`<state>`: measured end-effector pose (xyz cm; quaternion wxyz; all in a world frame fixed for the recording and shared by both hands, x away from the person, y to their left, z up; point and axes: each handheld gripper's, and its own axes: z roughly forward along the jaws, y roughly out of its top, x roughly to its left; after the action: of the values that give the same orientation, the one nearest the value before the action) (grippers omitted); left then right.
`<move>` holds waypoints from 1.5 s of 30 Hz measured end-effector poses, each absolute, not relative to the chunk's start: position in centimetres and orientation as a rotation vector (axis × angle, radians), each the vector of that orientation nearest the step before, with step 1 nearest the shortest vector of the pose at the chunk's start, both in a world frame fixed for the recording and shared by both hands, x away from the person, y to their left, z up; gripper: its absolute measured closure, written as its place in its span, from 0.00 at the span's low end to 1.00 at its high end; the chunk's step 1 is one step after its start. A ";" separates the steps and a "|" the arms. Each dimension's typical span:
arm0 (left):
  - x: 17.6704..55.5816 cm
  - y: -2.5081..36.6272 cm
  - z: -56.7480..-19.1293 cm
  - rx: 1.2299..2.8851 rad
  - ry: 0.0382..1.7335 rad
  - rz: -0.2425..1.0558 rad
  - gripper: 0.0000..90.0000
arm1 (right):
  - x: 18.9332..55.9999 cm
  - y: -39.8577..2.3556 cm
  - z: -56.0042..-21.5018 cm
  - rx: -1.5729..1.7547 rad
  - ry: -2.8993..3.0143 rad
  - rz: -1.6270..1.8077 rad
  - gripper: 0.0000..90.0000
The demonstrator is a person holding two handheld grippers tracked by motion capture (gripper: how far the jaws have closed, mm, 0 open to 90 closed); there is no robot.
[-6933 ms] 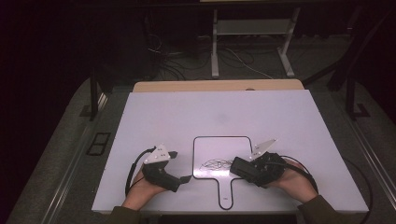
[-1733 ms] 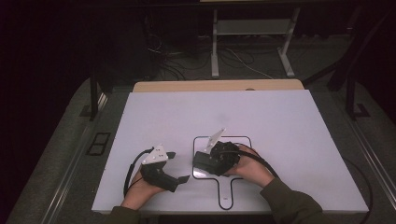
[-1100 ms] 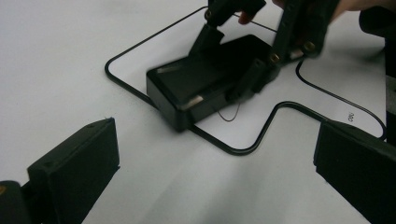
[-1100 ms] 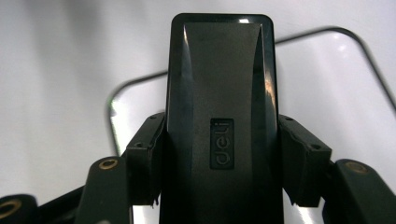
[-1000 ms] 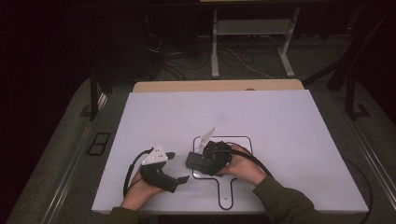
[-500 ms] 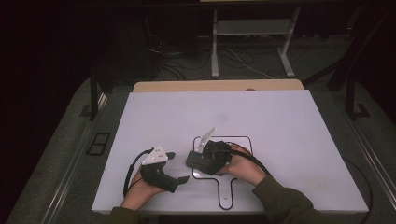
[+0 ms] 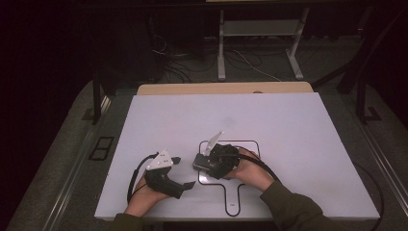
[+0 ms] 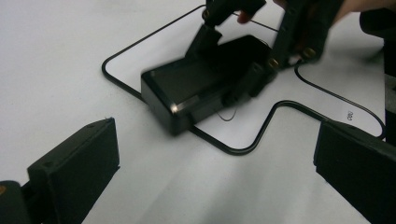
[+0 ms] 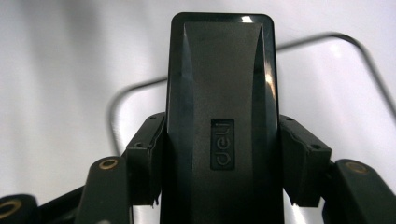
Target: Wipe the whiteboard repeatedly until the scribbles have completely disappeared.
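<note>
Lower centre of the high view: the right gripper (image 7: 204, 162) pinches a black stapler (image 9: 223, 116) over the black outline (image 7: 250, 142); at lower left, the left gripper (image 8: 210, 172) rests spread wide on the white table (image 7: 288, 120)

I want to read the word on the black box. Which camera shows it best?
The right gripper view: the black box fills it, lettering readable. The left gripper view shows its corner without lettering; the high view shows it small.

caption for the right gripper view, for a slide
Right gripper shut on a black box above the outlined white table.
</note>
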<state>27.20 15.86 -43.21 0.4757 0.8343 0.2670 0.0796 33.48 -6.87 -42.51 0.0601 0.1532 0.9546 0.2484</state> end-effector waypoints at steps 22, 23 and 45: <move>27.1 15.9 -43.1 2.039 0.648 0.202 0.00 | 33.0 -6.1 -42.4 0.452 2.866 0.709 0.43; 27.2 15.9 -43.1 2.039 0.648 0.201 0.00 | 33.2 -6.3 -42.4 0.477 2.862 0.711 0.43; 27.2 15.9 -43.1 2.040 0.646 0.199 0.00 | 32.4 -5.9 -42.4 0.434 2.901 0.718 0.43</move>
<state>27.15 15.86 -43.15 0.4761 0.8347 0.2645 0.0814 32.38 -5.91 -42.41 0.0606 0.1435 0.9589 0.2373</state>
